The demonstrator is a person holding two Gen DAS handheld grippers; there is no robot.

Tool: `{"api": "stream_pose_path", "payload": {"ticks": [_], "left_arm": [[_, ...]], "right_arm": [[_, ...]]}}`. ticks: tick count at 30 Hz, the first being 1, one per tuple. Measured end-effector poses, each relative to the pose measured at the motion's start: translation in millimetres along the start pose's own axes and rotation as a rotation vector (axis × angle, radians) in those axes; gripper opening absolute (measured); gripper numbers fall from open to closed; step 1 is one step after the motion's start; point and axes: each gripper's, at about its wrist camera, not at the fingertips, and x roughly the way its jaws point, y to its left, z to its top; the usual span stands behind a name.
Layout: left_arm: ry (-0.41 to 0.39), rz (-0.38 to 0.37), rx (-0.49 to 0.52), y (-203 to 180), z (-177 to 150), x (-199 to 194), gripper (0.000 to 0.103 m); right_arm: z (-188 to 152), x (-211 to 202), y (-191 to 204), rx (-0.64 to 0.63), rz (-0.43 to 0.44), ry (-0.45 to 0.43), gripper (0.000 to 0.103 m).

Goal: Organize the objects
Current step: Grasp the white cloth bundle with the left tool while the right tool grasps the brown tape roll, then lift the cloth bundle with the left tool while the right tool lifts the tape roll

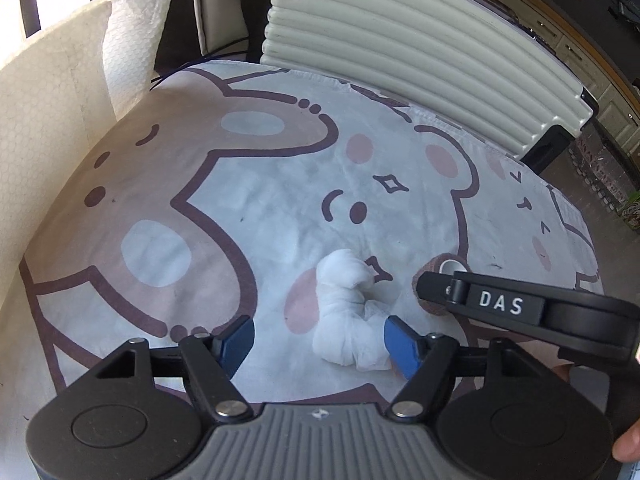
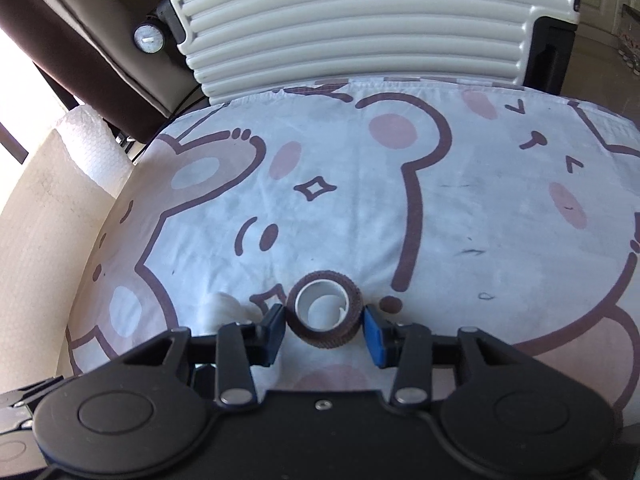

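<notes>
Blue pads tip both grippers. The left gripper point(image 1: 318, 340) stands with its jaws spread wide, nothing pinched: the crumpled white cloth bundle point(image 1: 348, 312) lies on the bedsheet between them, its lower end just beside the right-hand blue pad point(image 1: 402, 346), though whether the two touch cannot be told; the other pad stands well clear of it.

The right gripper point(image 2: 325, 334) has its jaws part-way in around the roll of brown elastic bandage with a white plastic core point(image 2: 325, 314). The roll lies on its side on the sheet, its open core facing up toward the camera. One blue pad looks to be touching the roll's left flank; a thin gap shows at the other pad, so no firm pinch can be seen.

In the left wrist view the same brown roll sits just right of the white bundle, partly hidden behind the black body of the right gripper, which carries a label reading "DAS". A fingertip of the person point(image 1: 628, 448) shows at the lower right edge of that view.

Both things rest near the close edge of a pale sheet printed with brown-outlined cartoon bears and pink cheeks point(image 2: 480, 208). Beyond the far edge of the sheet stands a cream ribbed hard-shell suitcase with black corners point(image 2: 360, 32). To the left lie sheets of white honeycomb-textured packing paper point(image 1: 48, 128).
</notes>
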Motion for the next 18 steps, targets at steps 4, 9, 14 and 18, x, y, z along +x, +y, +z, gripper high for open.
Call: {"api": "stream_pose_path", "payload": {"ticks": [4, 9, 14, 18], "left_arm": [[0.012, 0.005, -0.003, -9, -2, 12, 0.070], [0.048, 0.018, -0.052, -10, -4, 24, 0.052], [0.062, 0.014, -0.081, -11, -4, 23, 0.035], [0.051, 0.029, -0.070, -11, -5, 15, 0.033]], "right_arm": [[-1, -9, -17, 0.014, -0.025, -0.005, 0.043], [-4, -17, -34, 0.023, -0.059, 0.004, 0.043], [-8, -23, -45, 0.034, -0.079, 0.012, 0.043], [-9, -28, -45, 0.030, -0.077, 0.010, 0.043]]}}
